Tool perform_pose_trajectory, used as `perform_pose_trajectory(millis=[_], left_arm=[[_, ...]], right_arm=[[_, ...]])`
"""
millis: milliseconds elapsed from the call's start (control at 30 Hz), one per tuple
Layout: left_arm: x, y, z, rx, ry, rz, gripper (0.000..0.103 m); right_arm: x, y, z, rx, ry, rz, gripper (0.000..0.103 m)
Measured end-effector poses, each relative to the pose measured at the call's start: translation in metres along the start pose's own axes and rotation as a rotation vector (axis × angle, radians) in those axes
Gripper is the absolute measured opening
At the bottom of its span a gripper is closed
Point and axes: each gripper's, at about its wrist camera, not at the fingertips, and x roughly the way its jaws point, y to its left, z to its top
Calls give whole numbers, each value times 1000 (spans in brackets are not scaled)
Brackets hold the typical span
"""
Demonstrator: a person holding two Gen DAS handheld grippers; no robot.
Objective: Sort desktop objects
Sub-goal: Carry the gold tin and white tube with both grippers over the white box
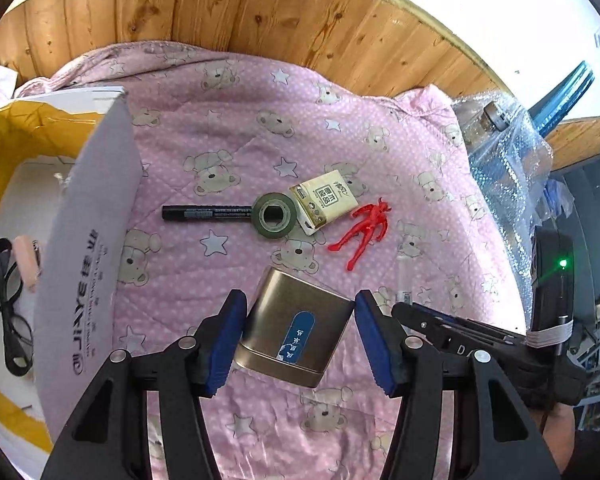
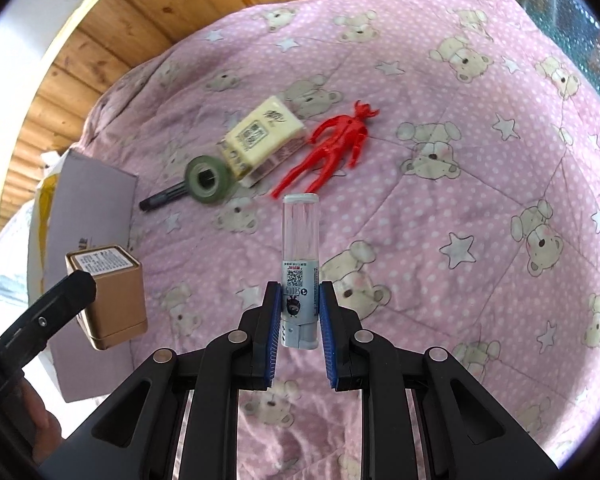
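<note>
Left wrist view puts your left gripper [image 1: 300, 334] clenched on a gold metal tin [image 1: 296, 330], its blue ribbed pads [image 1: 226, 344] pressing the smooth, rounded sides; a blue oval label sits on the tin's face. In the right wrist view you see the same tin held off the pink teddy-bear quilt [image 2: 440, 208], printed text on its end too small to read.

Your right gripper [image 2: 300, 308] grasps a glue stick [image 2: 300, 268] by its grey labelled lower half, the clear cap pointing forward over the quilt.

Lying on the soft, dotted quilt ahead are a black marker [image 1: 206, 213], partly hidden under a green tape roll [image 1: 275, 221], a cream tissue pack [image 1: 325, 202] touching the roll, and a red plastic figure [image 1: 362, 232] just beside the pack.

At your left stands an open cardboard box [image 1: 86, 264], its near end cut off by the frame; black-framed glasses [image 1: 12, 308] and a pale pink item lie inside.
</note>
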Motion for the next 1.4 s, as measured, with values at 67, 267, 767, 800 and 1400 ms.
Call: perform_pose_trajectory(millis=[67, 267, 767, 800, 1400], left_arm=[[-8, 0, -2, -8, -15, -1, 57], [-31, 4, -9, -32, -58, -12, 57], [-93, 22, -31, -103, -178, -26, 56], [-98, 24, -33, -109, -189, -28, 56], [-166, 74, -59, -233, -341, -12, 56]], right_arm=[[-4, 6, -3, -17, -4, 2, 20], [-16, 25, -12, -59, -11, 17, 20], [-46, 90, -33, -222, -46, 42, 20], [-48, 95, -34, -233, -48, 44, 20], [-73, 169, -51, -403, -80, 72, 20]])
